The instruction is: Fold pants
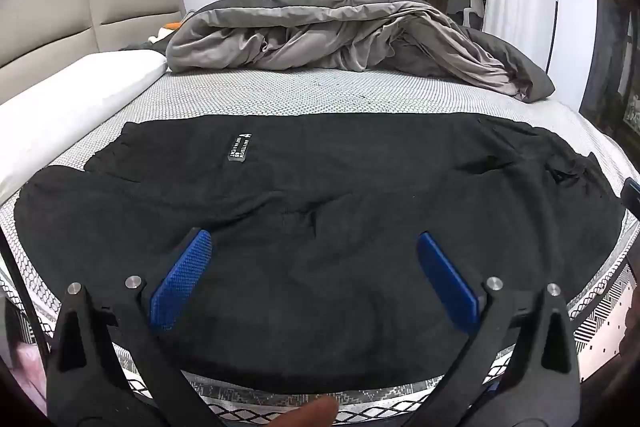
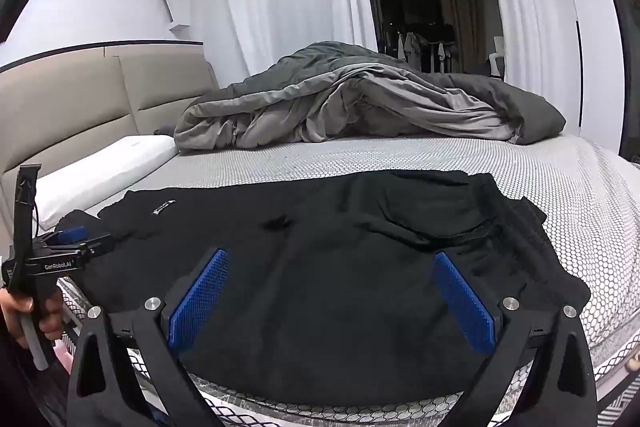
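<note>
Black pants (image 1: pixel 320 195) lie spread across the near part of the bed, with a small label (image 1: pixel 239 147) on the far left and the bunched waistband at the right (image 2: pixel 500 219). My left gripper (image 1: pixel 314 241) is open and empty, hovering over the near edge of the pants. My right gripper (image 2: pixel 332 259) is open and empty, hovering over the pants near the waistband end. The left gripper also shows in the right wrist view (image 2: pixel 76 239) at the left end of the pants, held by a hand.
The mattress (image 1: pixel 320 95) has a honeycomb-patterned cover. A crumpled grey duvet (image 1: pixel 340 39) lies at the far side. A white pillow (image 1: pixel 80 83) and beige headboard (image 1: pixel 80 3) are at the left. White curtains and a dark doorway stand behind.
</note>
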The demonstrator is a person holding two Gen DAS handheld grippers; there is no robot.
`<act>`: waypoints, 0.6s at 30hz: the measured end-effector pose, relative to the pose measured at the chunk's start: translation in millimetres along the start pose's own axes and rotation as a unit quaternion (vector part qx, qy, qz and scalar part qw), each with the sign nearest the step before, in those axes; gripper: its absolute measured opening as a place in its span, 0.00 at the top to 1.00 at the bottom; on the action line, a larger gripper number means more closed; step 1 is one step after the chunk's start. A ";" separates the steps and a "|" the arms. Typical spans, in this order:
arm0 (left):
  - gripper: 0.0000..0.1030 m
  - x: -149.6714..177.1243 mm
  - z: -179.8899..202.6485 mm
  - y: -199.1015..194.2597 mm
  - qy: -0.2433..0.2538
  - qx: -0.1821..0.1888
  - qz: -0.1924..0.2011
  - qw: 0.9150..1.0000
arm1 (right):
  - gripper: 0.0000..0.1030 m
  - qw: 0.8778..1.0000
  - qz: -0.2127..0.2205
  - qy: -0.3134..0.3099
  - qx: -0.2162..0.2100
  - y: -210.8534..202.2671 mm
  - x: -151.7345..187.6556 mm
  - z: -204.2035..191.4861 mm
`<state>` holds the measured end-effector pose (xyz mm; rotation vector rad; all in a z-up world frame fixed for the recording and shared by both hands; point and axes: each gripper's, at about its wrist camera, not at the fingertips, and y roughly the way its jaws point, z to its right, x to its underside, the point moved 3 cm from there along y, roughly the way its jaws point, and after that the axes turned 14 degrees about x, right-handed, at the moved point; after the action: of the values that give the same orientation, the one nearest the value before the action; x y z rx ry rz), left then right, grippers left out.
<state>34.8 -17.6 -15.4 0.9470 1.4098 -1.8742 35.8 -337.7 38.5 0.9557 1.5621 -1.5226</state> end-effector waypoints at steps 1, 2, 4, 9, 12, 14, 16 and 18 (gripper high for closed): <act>0.01 1.0 0.7 0.3 0.001 0.000 0.001 1.000 | 0.00 1.000 0.002 0.001 0.001 -0.6 0.3 0.1; 0.01 1.2 1.5 0.8 0.000 -0.002 0.001 1.000 | 0.00 1.000 0.001 0.001 0.000 -0.8 0.7 -0.1; 0.01 0.4 1.4 0.5 0.000 -0.001 0.001 1.000 | 0.00 1.000 0.000 0.003 0.000 0.4 1.1 1.2; 0.01 2.0 1.8 3.5 -0.002 -0.008 -0.009 1.000 | 0.00 1.000 -0.008 0.000 0.005 3.2 1.6 -0.3; 0.01 5.0 -1.9 5.9 -0.008 -0.011 -0.024 1.000 | 0.00 1.000 -0.011 -0.002 0.008 4.5 2.4 -1.0; 0.01 7.3 -3.7 7.8 -0.010 -0.013 -0.035 0.999 | 0.00 1.000 -0.012 -0.002 0.010 5.2 2.4 -1.3; 0.01 9.5 -5.5 9.6 -0.014 -0.008 -0.049 0.999 | 0.00 1.000 -0.015 -0.002 0.011 5.9 2.8 -1.1; 0.01 13.5 -7.8 11.1 -0.020 -0.003 -0.061 0.998 | 0.00 1.000 -0.017 -0.002 0.013 6.5 2.5 -2.2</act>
<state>37.5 -13.5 -33.9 0.8332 1.4779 -1.9663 40.5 -335.4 33.4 0.9434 1.5670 -1.5715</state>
